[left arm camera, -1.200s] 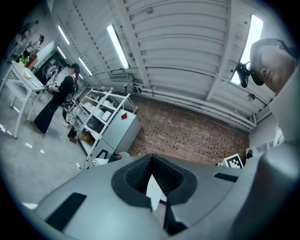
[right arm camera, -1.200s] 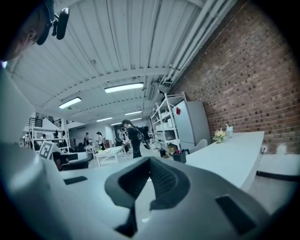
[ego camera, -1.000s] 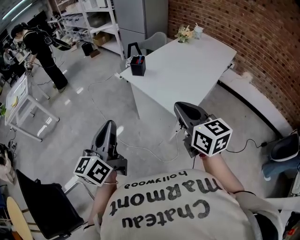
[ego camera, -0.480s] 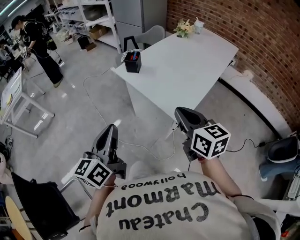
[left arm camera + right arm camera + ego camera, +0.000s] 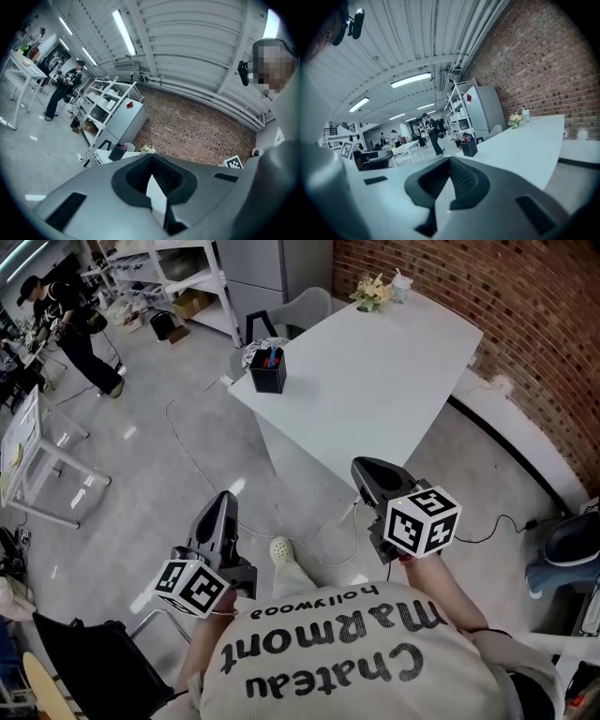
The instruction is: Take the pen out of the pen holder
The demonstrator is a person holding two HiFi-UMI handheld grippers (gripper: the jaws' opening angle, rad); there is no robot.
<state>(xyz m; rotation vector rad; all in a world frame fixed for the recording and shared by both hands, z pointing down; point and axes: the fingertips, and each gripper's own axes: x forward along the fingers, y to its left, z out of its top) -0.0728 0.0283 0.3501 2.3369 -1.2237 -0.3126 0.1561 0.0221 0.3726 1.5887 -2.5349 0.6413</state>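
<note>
Head view is showing a task that is hardly begun: the black pen holder (image 5: 268, 376) is standing on the 9 o'clock corner of the white desk (image 5: 394, 381), near 12 o'clock in the frame. The pens (image 5: 272, 356), red and blue ends poking up, are all sitting inside it. No pen is lying out on the desk.

The left tool (image 5: 220, 507) is hanging at 7 o'clock and the right tool (image 5: 373, 474) at 4 o'clock. Both are over the grey floor (image 5: 141, 484) and well apart from the holder.

Left gripper view is showing that tool's jaws meeting at their tips with nothing between them. The pen holder (image 5: 117, 152) is appearing small at 10 o'clock beyond them. Right gripper view is showing the right tool's jaws pressed together and equally empty. The pen holder (image 5: 469, 148) is sitting just past the tips at 1 o'clock, on the long desk (image 5: 529, 140).

As I am judging it, every working step is remaining. A tool is needing to come up to the holder, open, close on one pen's exposed top and draw it straight up and clear. The right tool is looking better lined up for that, since the holder is lying almost directly ahead of its jaws
</note>
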